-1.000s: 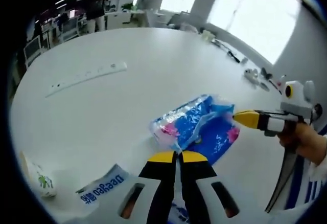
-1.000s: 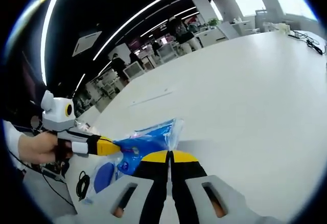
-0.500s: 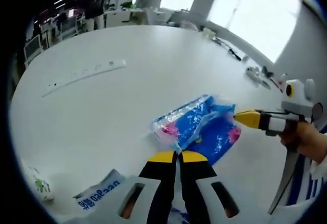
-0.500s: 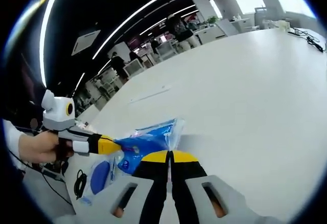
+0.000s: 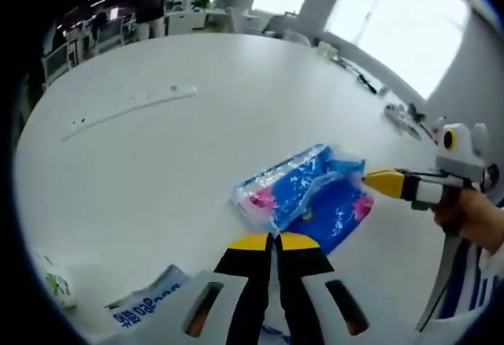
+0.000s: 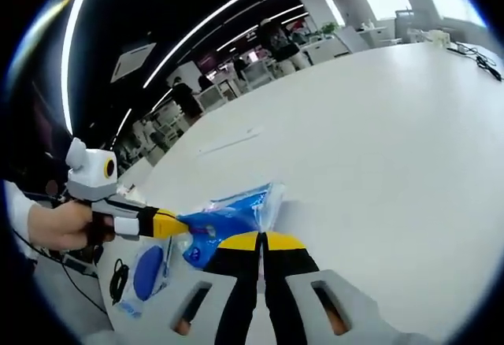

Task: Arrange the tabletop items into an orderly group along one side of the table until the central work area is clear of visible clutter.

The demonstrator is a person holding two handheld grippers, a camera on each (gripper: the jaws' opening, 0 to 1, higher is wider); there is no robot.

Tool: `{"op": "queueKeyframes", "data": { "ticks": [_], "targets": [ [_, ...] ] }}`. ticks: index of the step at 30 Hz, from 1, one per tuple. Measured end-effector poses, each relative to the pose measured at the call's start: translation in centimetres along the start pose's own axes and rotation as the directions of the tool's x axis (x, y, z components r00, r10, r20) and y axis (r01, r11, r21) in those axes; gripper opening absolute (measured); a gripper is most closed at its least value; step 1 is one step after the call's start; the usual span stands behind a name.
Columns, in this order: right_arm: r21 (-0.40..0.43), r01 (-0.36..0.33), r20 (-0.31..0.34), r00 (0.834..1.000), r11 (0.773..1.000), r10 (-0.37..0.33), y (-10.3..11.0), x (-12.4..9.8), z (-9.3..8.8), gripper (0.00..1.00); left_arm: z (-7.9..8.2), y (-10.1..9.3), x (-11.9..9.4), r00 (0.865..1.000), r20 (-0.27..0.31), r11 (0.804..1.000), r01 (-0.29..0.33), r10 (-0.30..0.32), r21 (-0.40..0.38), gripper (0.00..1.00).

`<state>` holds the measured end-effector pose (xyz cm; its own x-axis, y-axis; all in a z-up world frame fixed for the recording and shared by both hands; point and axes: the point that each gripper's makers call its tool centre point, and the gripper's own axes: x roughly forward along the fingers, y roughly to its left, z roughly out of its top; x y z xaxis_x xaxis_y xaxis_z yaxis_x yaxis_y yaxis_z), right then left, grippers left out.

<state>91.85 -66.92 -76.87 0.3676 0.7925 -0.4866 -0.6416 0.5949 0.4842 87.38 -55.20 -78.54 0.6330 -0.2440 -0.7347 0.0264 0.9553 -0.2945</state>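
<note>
**Both grippers pinching one blue tissue pack**

L gripper (image 5: 275, 240): yellow-tipped black jaws pressed together, nipping the near edge of a soft blue plastic tissue pack (image 5: 303, 195) w/ pink print, crinkly and glossy. R gripper (image 5: 366, 179) comes in from the right of the left gripper view, yellow tip clamped on the pack's far corner, film puckered there; a hand (image 5: 468, 223) grips its handle.

Right gripper view: R gripper (image 6: 261, 242) jaws closed on the pack (image 6: 228, 217); L gripper (image 6: 179, 223) bites it from the left.

Pack sits near the tabletop (image 5: 197, 140) edge closest to the person; smooth white matte surface. Flat blue-lettered packet (image 5: 146, 306) by the near edge. Long white power strip (image 5: 130, 110) lies well apart, toward the far side. Cables, small items (image 5: 402, 116) at the far right edge.
</note>
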Motion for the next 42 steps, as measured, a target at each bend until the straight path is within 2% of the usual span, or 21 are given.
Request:
{"op": "queueKeyframes", "data": {
  "ticks": [18, 32, 42],
  "targets": [
    [0.023, 0.021, -0.028, 0.999, 1.000, -0.020, -0.8, 0.3, -1.4, 0.00, -0.4, -0.2, 0.6, 1.000, -0.004, 1.000, 0.010, -0.010, -0.026, 0.00],
    [0.041, 0.021, -0.028, 0.999, 0.999, -0.020, -1.0, 0.3, -1.8, 0.00, -1.0, 0.4, 1.0, 1.000, -0.013, 0.998, 0.002, -0.003, -0.062, 0.00],
    [0.039, 0.016, -0.022, 1.000, 0.999, -0.015, -0.7, 0.3, -1.5, 0.00, -1.1, 0.0, 0.7, 1.000, -0.023, 0.999, -0.002, 0.001, -0.042, 0.02]
  ]
}}
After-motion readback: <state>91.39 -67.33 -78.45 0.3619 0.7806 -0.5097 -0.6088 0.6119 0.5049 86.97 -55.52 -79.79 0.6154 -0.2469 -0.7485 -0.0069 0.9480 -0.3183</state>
